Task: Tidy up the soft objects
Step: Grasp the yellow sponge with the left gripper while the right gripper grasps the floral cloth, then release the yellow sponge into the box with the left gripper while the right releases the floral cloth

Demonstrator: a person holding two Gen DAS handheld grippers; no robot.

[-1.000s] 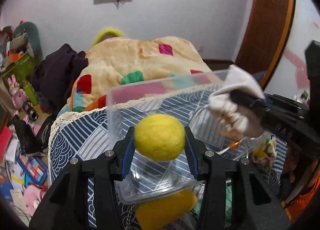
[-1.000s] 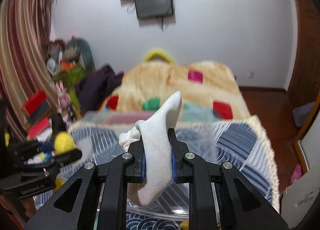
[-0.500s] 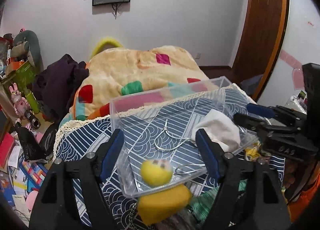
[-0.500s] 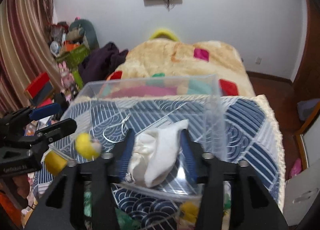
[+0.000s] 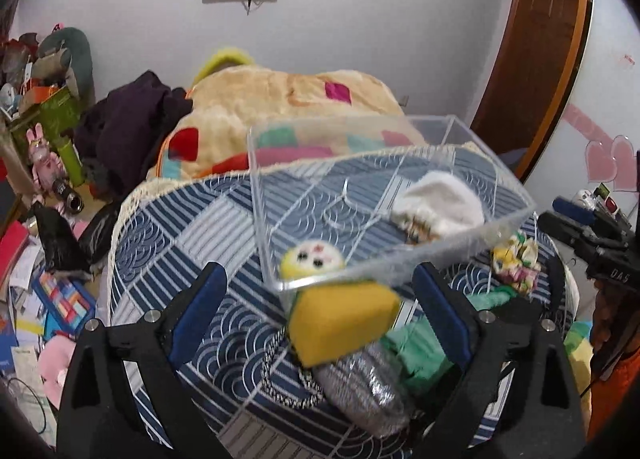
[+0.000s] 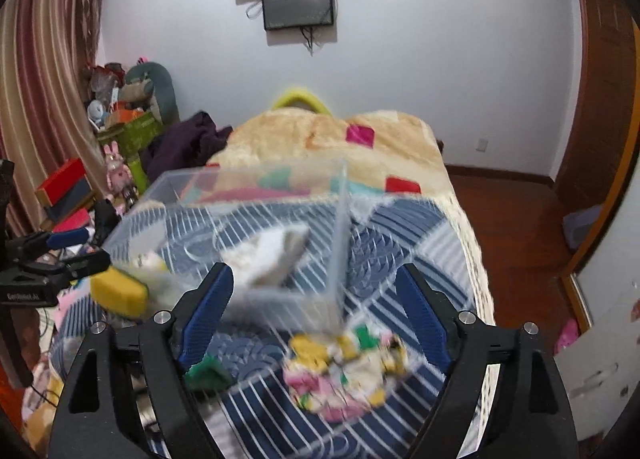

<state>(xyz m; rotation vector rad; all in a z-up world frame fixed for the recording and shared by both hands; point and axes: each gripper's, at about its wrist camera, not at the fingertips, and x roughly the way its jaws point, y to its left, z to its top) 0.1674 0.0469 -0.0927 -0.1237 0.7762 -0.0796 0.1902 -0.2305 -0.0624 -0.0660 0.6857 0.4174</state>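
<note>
blue-padded fingers of our left gripper point(image 5: 318, 309) stand spread wide at the bottom of the left wrist view, holding nothing. between them, low in the centre of the frame, lies the yellow sponge point(image 5: 344, 321), just outside the near wall of the clear plastic box point(image 5: 400, 259). a silvery scrubber point(image 5: 364, 391) and a green cloth point(image 5: 416, 351) lie below and to the right of the sponge, with a black-and-white cord point(image 5: 288, 383) beside them.

inside the box, near its front corner, sits the yellow plush ball point(image 5: 312, 259) with a small face on it, and further right the white sock point(image 5: 440, 207) rests on the box floor. the box stands on the blue patterned quilt point(image 5: 180, 227).

our right gripper point(image 6: 316, 313) is likewise spread and empty in the lower middle of its own view, which is blurred. just below its fingertips, toward the lower centre, a crumpled multicoloured cloth point(image 6: 346, 371) lies on the quilt outside the box.

we judge that two soft things are already in the box and that we are between placements, choosing the next pickups. the sponge sits right in line with our left fingers, and the multicoloured cloth with our right. the next move calls for lowering each open gripper over its thing, closing gently, then lifting clear over the box wall. the sponge lies close against the wall, so we should come at it from the near side.
</note>
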